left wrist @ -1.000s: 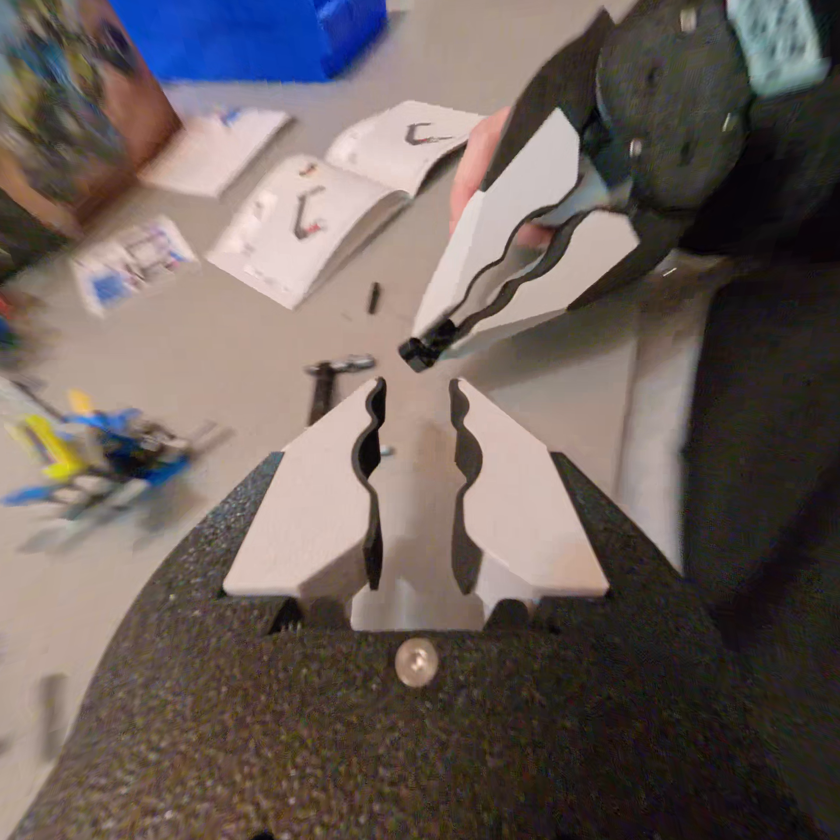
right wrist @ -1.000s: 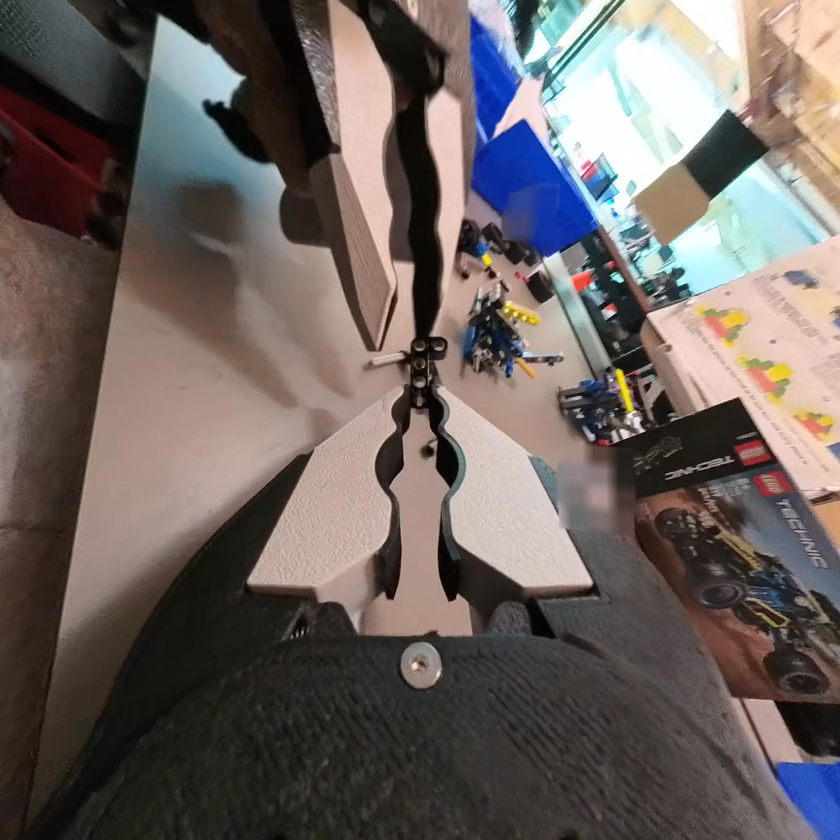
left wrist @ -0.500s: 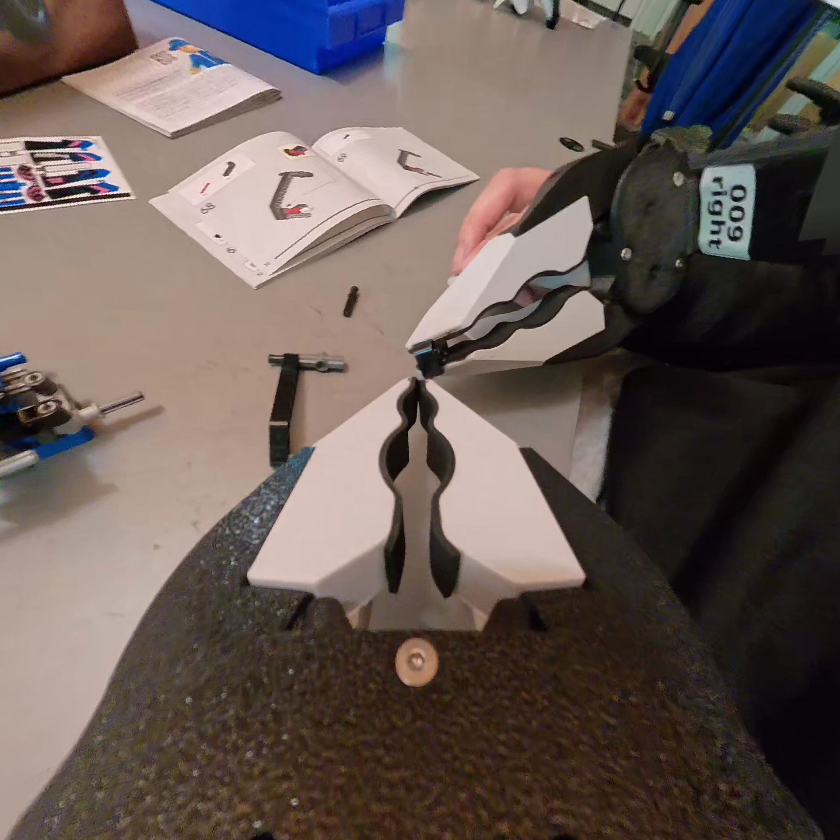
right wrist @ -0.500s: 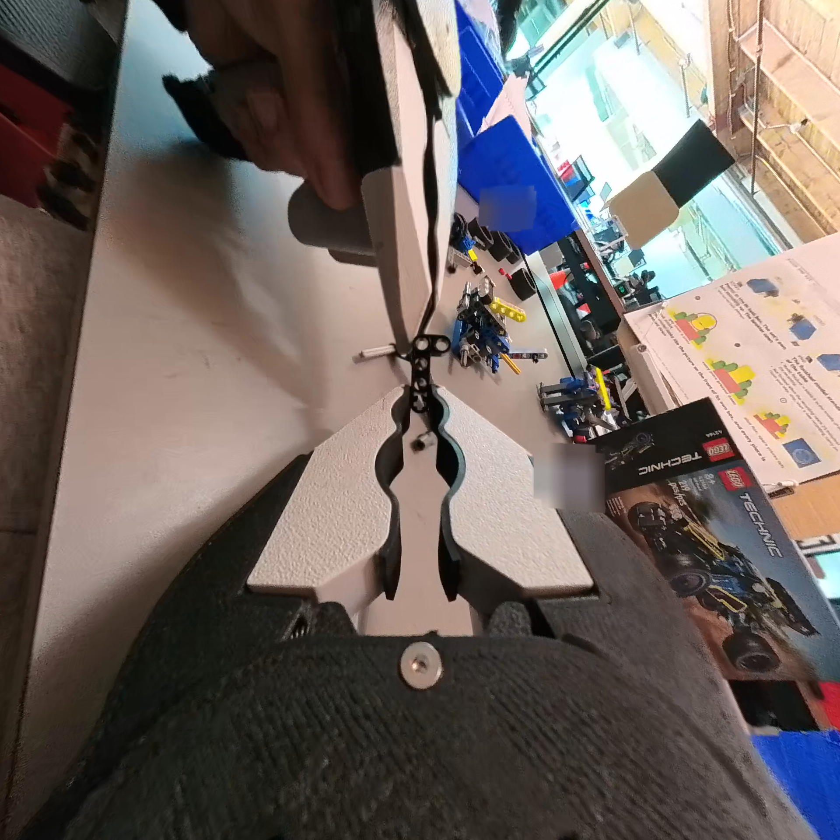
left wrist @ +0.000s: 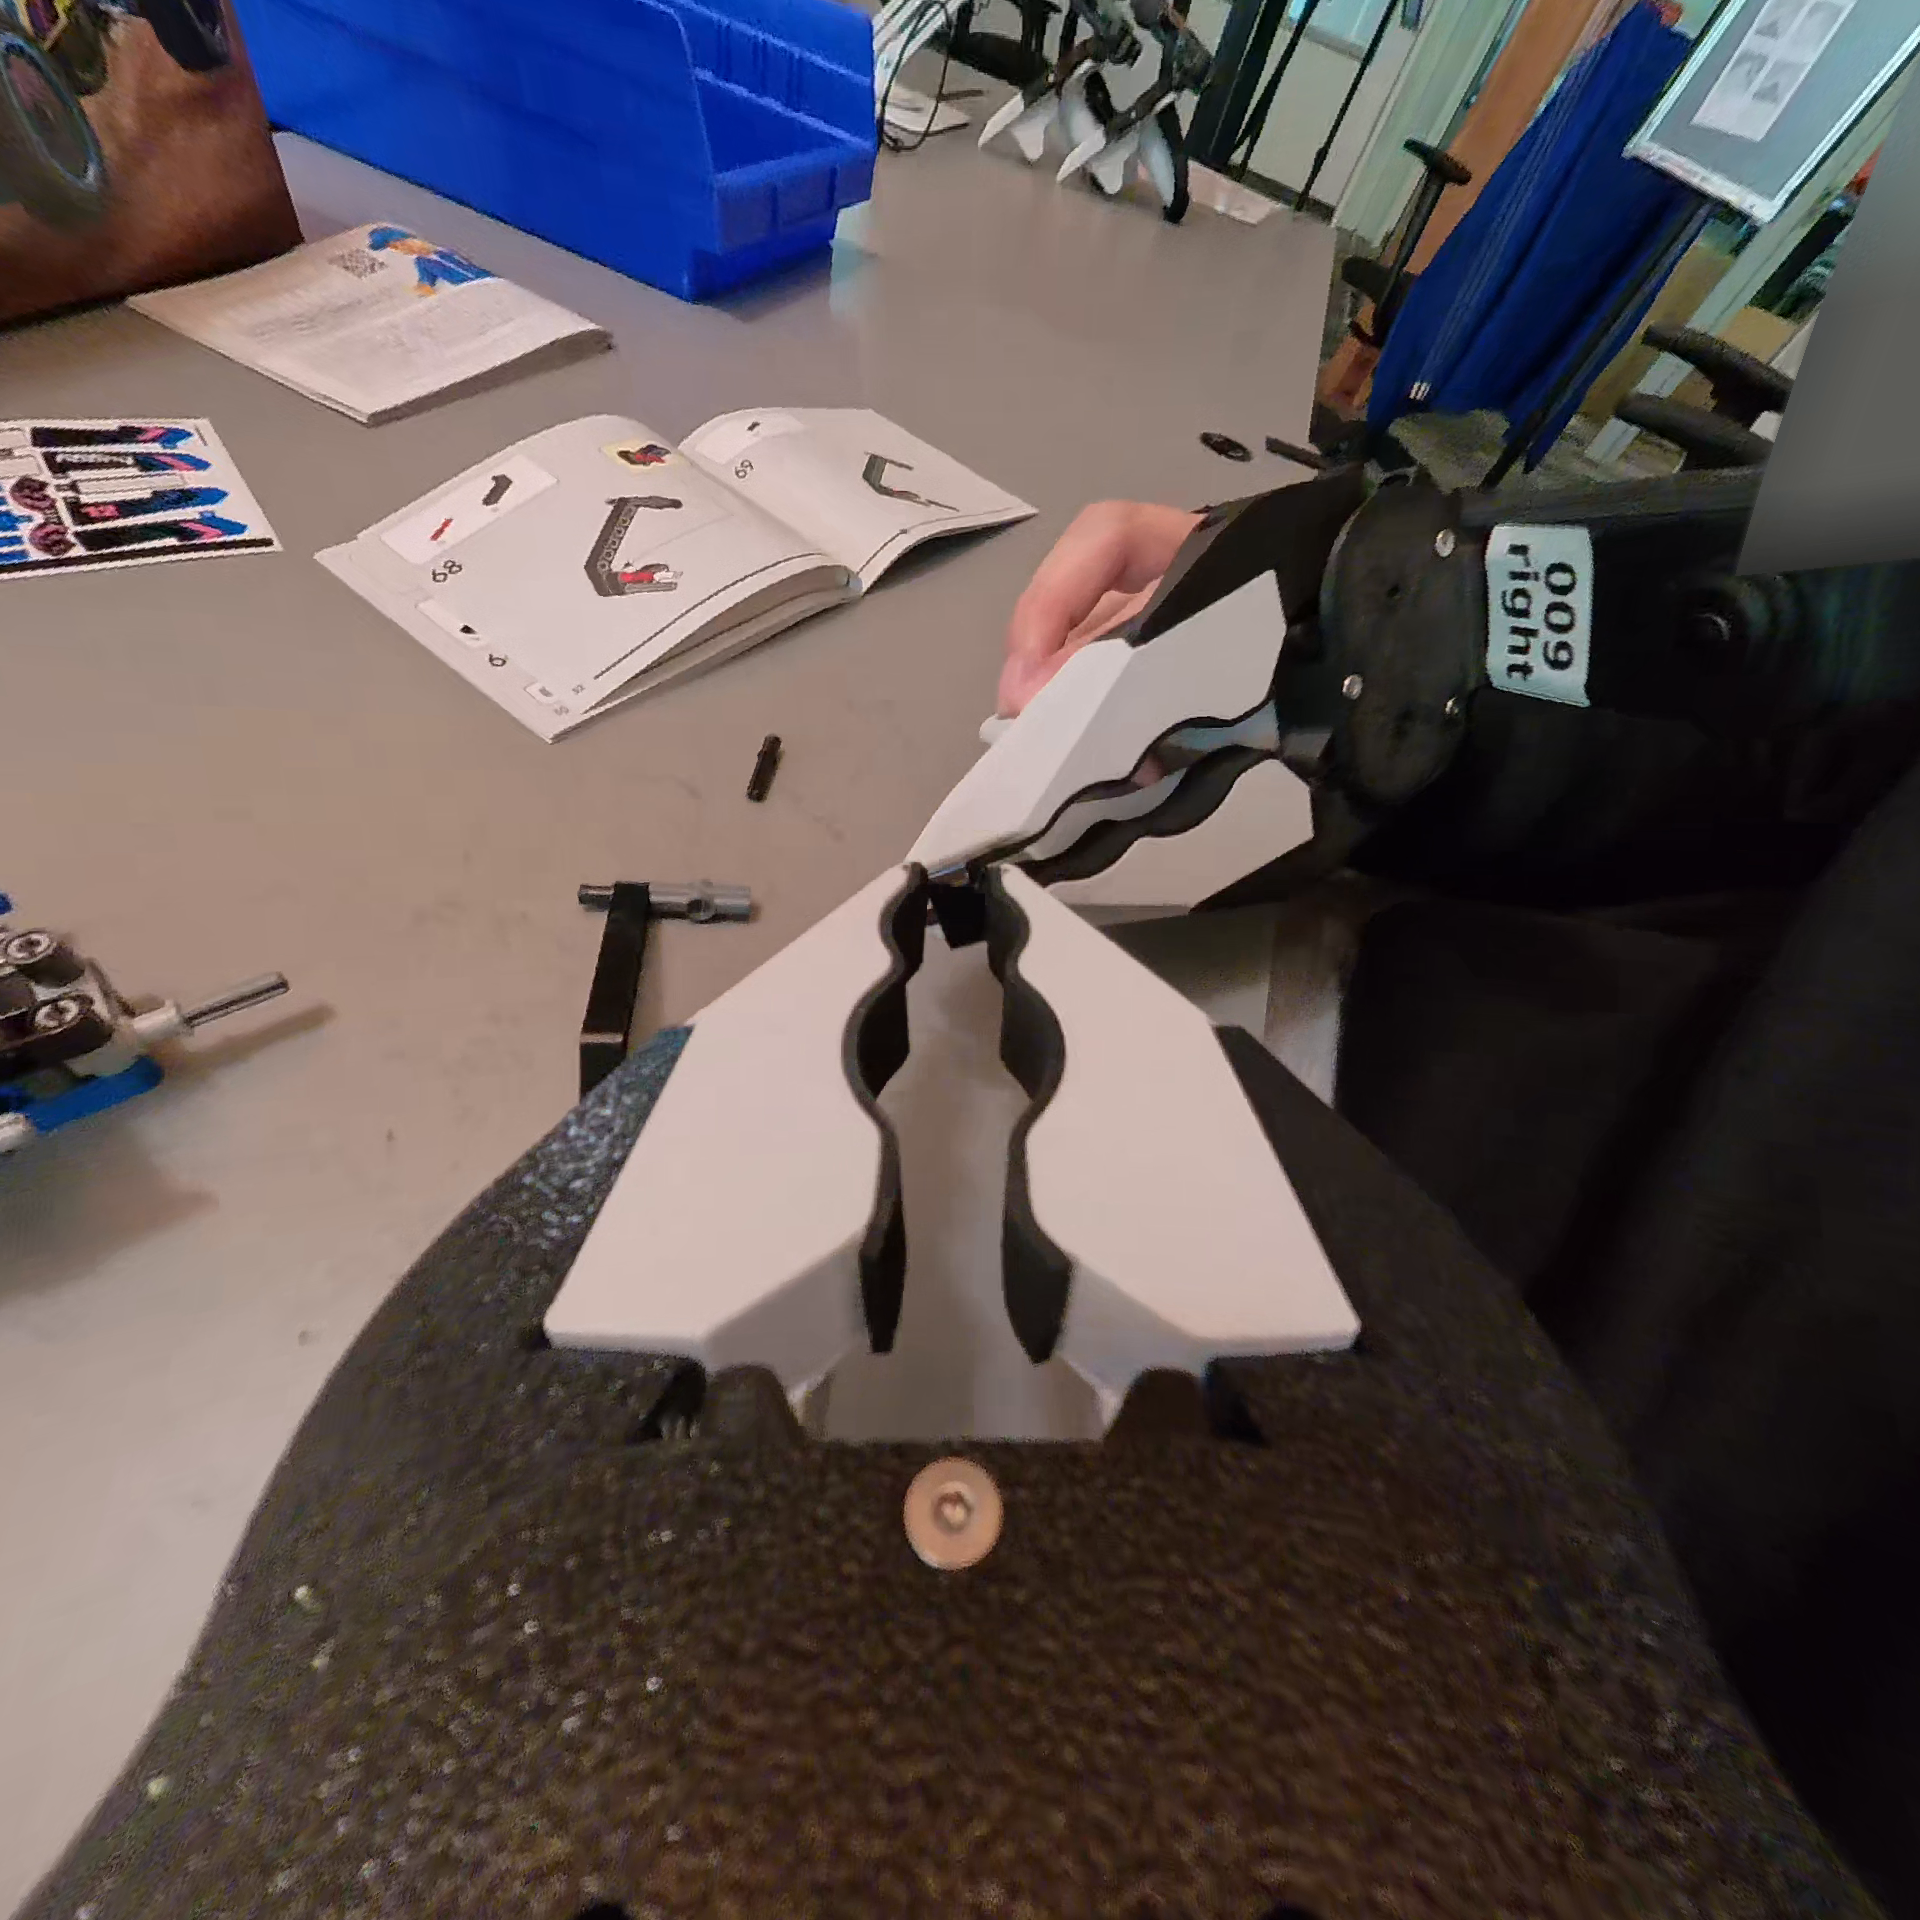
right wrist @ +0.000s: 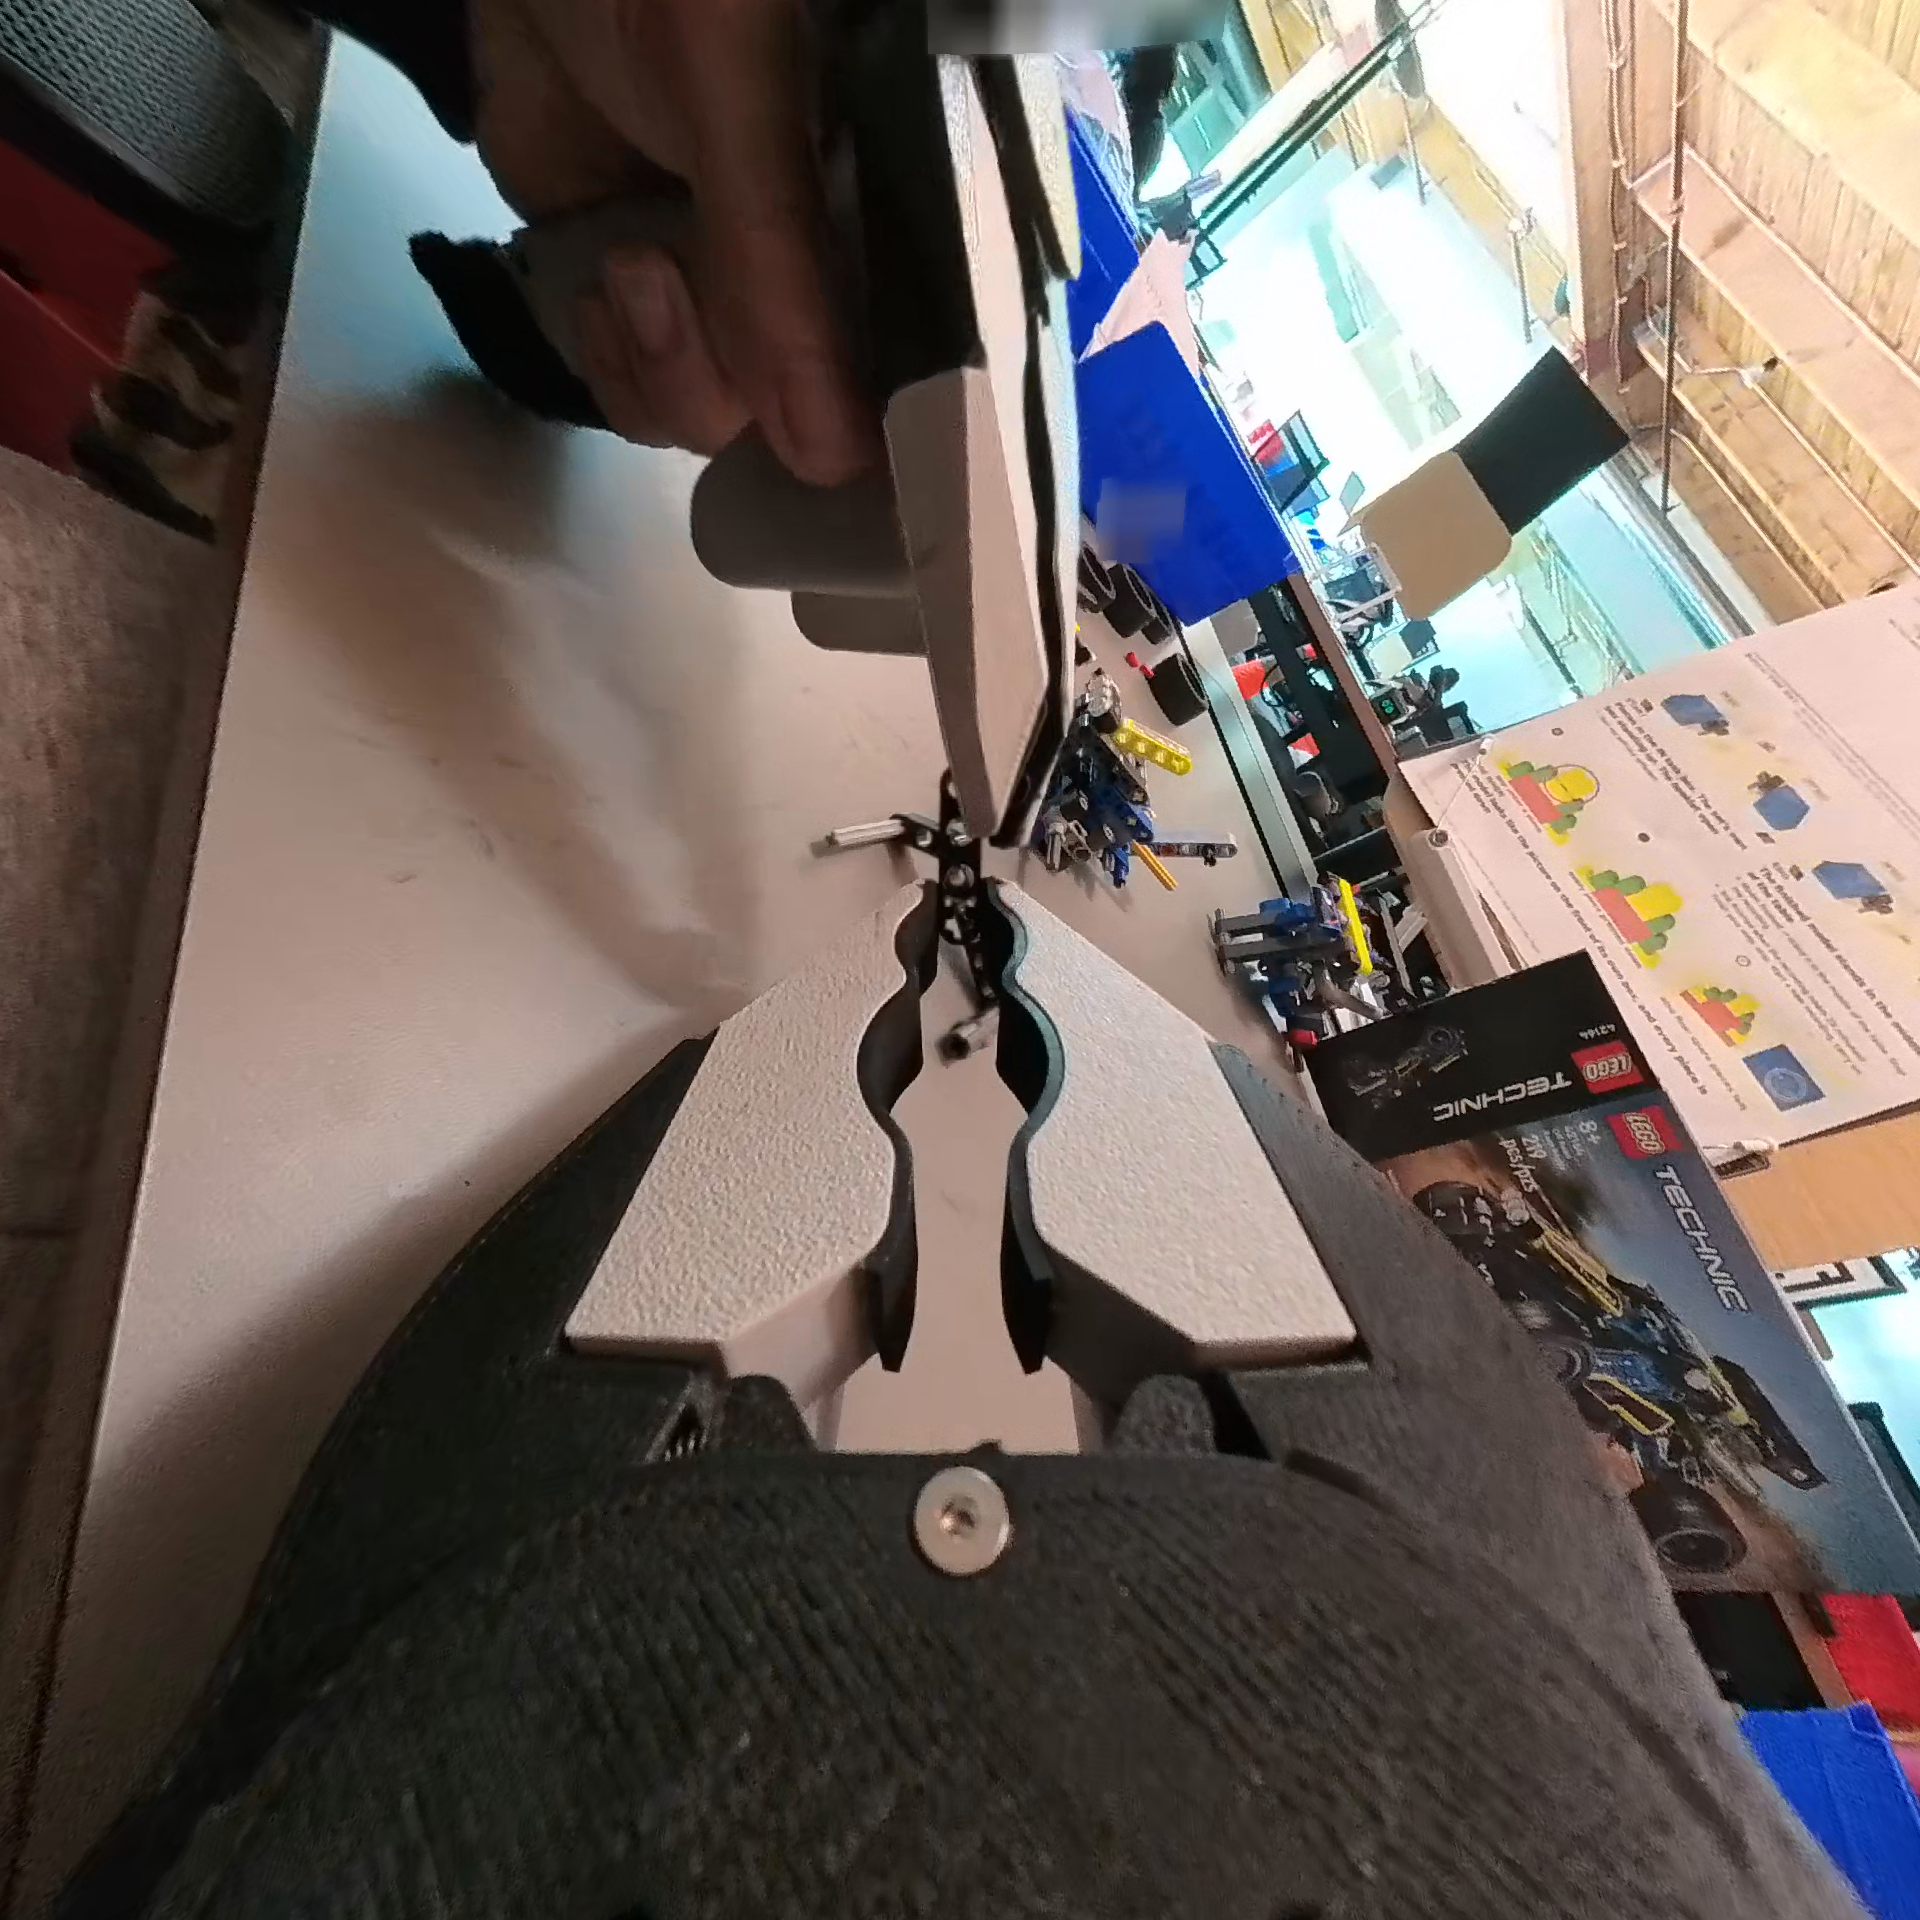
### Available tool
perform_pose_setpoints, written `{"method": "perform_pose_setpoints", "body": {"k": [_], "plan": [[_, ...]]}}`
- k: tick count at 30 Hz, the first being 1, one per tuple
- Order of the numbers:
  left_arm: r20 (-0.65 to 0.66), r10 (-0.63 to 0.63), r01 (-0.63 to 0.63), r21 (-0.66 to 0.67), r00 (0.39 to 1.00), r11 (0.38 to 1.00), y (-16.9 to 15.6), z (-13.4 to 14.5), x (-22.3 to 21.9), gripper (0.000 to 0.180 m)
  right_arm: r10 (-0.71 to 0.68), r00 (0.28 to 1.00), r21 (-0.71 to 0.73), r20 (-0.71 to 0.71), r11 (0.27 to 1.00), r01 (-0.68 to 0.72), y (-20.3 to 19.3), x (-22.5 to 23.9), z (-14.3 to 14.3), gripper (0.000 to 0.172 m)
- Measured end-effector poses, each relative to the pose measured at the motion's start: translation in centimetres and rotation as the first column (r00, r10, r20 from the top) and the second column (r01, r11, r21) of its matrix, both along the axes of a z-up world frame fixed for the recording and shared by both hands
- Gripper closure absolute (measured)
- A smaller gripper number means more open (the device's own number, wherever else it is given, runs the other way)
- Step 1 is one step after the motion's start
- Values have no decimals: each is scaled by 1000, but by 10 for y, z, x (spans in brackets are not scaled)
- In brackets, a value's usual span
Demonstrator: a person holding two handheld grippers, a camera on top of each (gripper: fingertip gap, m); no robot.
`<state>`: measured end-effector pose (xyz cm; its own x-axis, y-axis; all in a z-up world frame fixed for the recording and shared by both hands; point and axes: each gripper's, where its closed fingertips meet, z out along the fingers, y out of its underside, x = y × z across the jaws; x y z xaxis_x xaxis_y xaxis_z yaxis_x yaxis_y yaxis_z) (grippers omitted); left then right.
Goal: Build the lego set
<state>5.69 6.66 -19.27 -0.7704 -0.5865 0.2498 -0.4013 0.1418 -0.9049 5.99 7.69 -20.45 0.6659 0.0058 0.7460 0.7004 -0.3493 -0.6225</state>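
- Surroundings: an open instruction booklet (left wrist: 665, 551), a closed booklet (left wrist: 374, 322), a sticker sheet (left wrist: 114, 494) and a blue bin (left wrist: 582, 125) are seen on the grey desk (left wrist: 260, 810).
- Loose parts: a black beam with a grey axle (left wrist: 623, 966) and a small black pin (left wrist: 765, 767) lie near the left tongs (left wrist: 951, 899); a partly built blue model (left wrist: 62, 1049) lies at the left edge.
- Grasp: a black perforated beam (right wrist: 961, 914) is clamped in the right tongs (right wrist: 961, 904); its far end is gripped by the left tongs, tip to tip.
- Obstruction: the desk beyond is hidden by the left tongs' fingers (right wrist: 987, 582) in the right wrist view.
- Change: a second ago the left tongs were spread wide and apart from the beam; they are now closed on it.
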Motion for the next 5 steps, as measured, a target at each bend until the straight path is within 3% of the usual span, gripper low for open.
{"method": "perform_pose_setpoints", "body": {"k": [5], "plan": [[2,17,-17,36,1000,999,3,-3,2,175,-25,1000,-7,15,1000,25,0,3,-2,165]]}}
